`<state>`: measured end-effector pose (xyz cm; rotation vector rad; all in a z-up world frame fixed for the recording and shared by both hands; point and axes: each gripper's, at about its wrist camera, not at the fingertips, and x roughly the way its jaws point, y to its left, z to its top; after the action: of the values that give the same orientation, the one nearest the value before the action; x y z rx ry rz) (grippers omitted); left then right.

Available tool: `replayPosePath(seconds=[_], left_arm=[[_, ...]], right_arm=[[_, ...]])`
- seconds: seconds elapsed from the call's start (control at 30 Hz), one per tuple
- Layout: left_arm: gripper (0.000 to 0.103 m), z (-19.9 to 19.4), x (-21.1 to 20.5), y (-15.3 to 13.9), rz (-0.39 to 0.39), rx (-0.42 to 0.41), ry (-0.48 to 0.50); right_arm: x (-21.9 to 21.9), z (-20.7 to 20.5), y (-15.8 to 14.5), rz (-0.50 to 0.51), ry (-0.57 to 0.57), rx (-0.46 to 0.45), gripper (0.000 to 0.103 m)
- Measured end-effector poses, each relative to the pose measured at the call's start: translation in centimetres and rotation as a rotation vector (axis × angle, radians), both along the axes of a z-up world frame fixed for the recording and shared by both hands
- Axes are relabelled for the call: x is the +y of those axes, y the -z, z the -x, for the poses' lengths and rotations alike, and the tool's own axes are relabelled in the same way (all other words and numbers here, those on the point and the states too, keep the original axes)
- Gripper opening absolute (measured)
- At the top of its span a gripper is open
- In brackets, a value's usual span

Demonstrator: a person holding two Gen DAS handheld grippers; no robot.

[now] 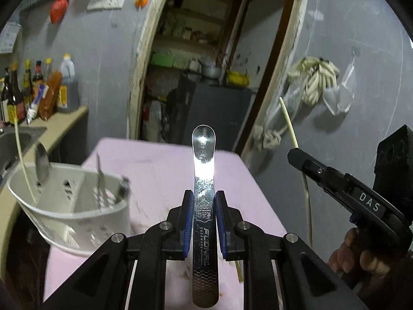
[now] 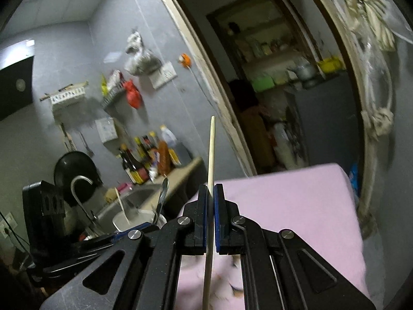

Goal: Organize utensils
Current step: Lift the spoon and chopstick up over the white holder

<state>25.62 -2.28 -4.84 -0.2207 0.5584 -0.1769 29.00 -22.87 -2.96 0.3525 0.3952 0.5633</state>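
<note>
The left gripper (image 1: pixel 204 201) is clamped on a steel spoon (image 1: pixel 204 180) held up over the pink table (image 1: pixel 160 170), and the right gripper (image 2: pixel 211 196) pinches a chopstick (image 2: pixel 211 160) upright, well above the table. The white holder (image 1: pixel 77 206) sits at the table's left edge with utensils already in it. The smooth spoon handle could slide between the pads, or a careless drop could knock the holder off that edge.

Steel spoon (image 1: pixel 204 193), wooden chopstick (image 2: pixel 210 180), both upright

Caddy (image 1: pixel 77 222) left on table (image 1: pixel 160 170) (sink (image 1: pixel 15 142) behind) —
</note>
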Motion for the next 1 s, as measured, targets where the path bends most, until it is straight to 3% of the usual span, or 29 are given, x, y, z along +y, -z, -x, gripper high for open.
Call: replayPosePath(seconds=[0.3, 0.53, 0.8, 1.0], left_arm=[[0.016, -0.4, 6.3, -4.1, 0.040, -0.153, -0.131], [0.016, -0.6, 12.9, -5.5, 0.075, -0.208, -0.254], [0.016, -0.9, 20.1, -4.2, 0.142, -0.215, -0.382], [0.016, -1.4, 23.4, -2.2, 0.211, -0.213, -0.436]], right_arm=[[6.6, -2.3, -3.1, -0.074, -0.010, -0.098, 0.004], [12.1, -3.9, -3.4, -0.107, 0.009, -0.092, 0.004], [16.0, -4.5, -1.3, -0.173, 0.135, -0.071, 0.004], [17.6, -4.3, 0.8, -0.160, 0.237, -0.099, 0.004]])
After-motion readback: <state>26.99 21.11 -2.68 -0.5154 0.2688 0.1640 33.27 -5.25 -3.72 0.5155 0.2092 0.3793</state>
